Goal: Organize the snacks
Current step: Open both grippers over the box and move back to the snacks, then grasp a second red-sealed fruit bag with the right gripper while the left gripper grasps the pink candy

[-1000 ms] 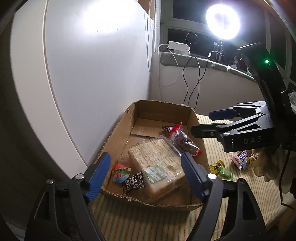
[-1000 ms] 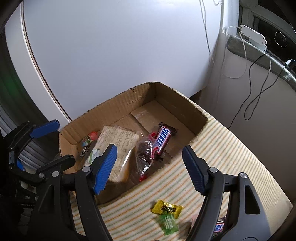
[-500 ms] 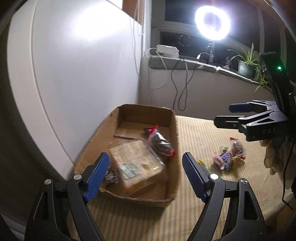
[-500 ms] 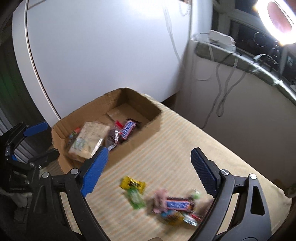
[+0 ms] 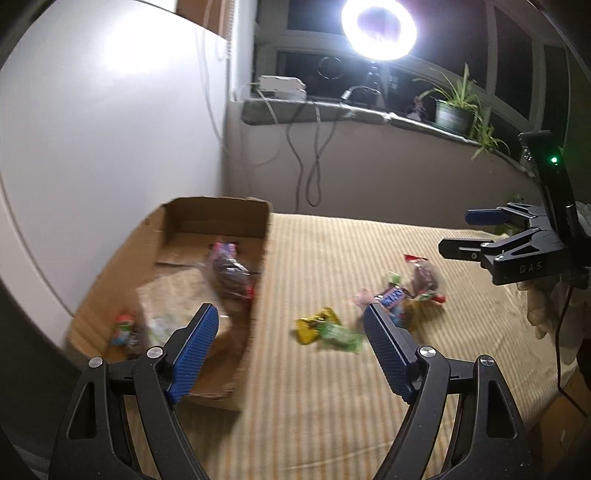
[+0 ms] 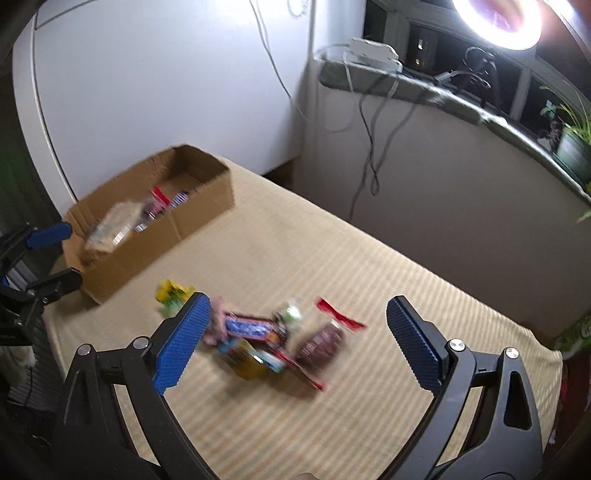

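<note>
- Windowsill (image 5: 369, 114) clutter sits behind my work: ring light (image 5: 378, 27), potted plant (image 5: 456, 110), dangling cables (image 5: 314, 162).
- Cardboard box (image 6: 155, 236) lies at the striped cloth's (image 5: 332, 406) far-left edge, its long side running along the white wall; a bread pack (image 5: 173, 295) lies inside.
- Loose snack pile (image 6: 273, 339) lies on the cloth near the box, nothing blocking it.
- My right gripper (image 6: 297, 336) is opening wide above the pile, empty.
- My left gripper (image 5: 290, 349) is spread, empty.
</note>
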Demonstrator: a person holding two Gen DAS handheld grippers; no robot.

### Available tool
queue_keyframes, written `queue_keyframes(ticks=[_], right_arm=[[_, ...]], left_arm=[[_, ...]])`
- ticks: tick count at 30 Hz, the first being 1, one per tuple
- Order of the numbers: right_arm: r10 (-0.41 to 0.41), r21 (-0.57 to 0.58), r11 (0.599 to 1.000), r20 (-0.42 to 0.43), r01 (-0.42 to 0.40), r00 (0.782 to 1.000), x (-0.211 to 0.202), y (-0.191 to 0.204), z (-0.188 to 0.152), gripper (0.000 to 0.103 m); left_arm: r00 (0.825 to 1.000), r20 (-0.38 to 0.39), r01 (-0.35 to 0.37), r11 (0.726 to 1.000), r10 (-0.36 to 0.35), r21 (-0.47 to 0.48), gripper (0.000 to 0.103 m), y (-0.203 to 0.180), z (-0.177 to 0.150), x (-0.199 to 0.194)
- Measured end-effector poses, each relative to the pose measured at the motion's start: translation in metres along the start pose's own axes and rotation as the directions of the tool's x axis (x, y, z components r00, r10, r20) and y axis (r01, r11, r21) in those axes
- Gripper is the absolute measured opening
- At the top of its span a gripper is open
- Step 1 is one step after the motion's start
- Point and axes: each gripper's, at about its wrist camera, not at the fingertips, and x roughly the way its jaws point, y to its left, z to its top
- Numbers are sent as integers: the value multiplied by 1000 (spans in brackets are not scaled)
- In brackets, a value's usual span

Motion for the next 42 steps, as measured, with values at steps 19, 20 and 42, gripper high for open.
queue_keyframes(ticks=[19,20,42], right_arm=[[209,396,907,-124,-144,970,51,-75,-40,78],[217,399,905,-128,-150,968,53,-74,-41,75],[249,363,918,-217,-159,944,96,-48,-39,54]], left_arm=[[968,-159,191,980,-196,-52,51,-46,-2,65],[966,-164,193,980,-200,-56,50,-47,-2,68],[950,-245,177,981,-192,-83,33,-62,1,113]])
